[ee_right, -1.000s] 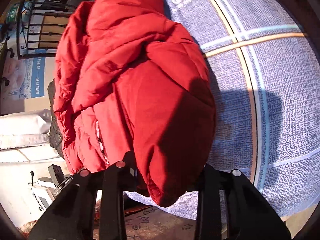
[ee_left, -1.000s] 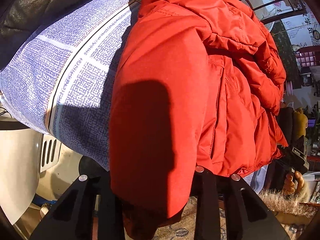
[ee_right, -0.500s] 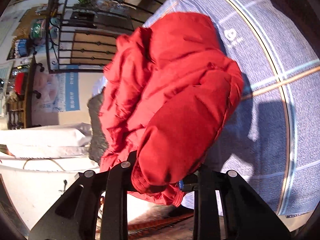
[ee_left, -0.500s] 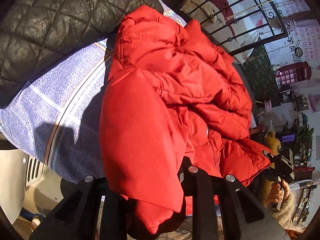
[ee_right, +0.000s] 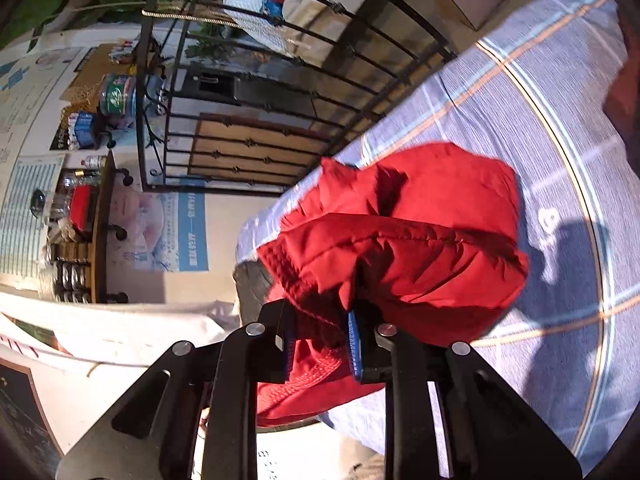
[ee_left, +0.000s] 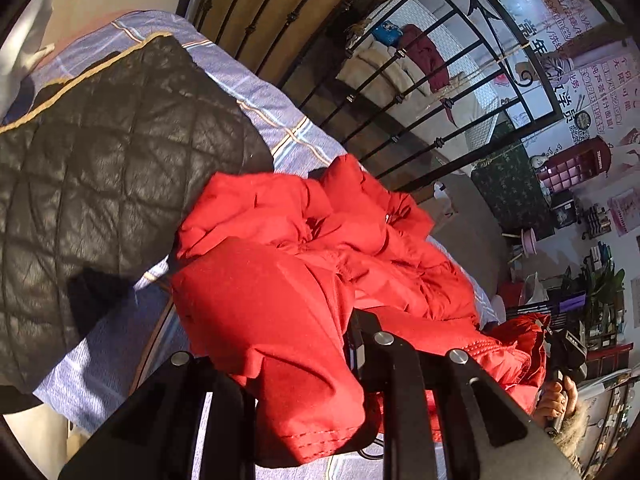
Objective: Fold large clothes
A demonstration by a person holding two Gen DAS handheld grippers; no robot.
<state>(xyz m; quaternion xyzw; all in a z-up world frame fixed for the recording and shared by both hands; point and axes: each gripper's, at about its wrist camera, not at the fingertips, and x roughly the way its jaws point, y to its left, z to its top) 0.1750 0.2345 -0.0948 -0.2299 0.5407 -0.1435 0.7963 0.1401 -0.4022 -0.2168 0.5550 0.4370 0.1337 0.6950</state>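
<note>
A red padded jacket (ee_left: 304, 280) lies bunched on a bed with a blue checked sheet (ee_left: 100, 360). My left gripper (ee_left: 296, 368) is shut on one edge of the jacket, and the fabric drapes over its fingers. The jacket also shows in the right wrist view (ee_right: 420, 248), where my right gripper (ee_right: 320, 332) is shut on its ribbed hem, blue pads (ee_right: 354, 344) pressing the cloth. The other gripper and the hand holding it (ee_left: 560, 360) show at the right of the left wrist view.
A black quilted jacket (ee_left: 100, 184) lies on the bed to the left of the red one. A black iron bed rail (ee_left: 400, 92) stands behind the bed and also shows in the right wrist view (ee_right: 280, 80). Shelves with bottles (ee_right: 80, 208) stand at the left.
Both grippers have risen and tilted back while holding the jacket, lifting its near edges off the sheet. The jacket now looks smaller and more bunched, with the rail and room in view.
</note>
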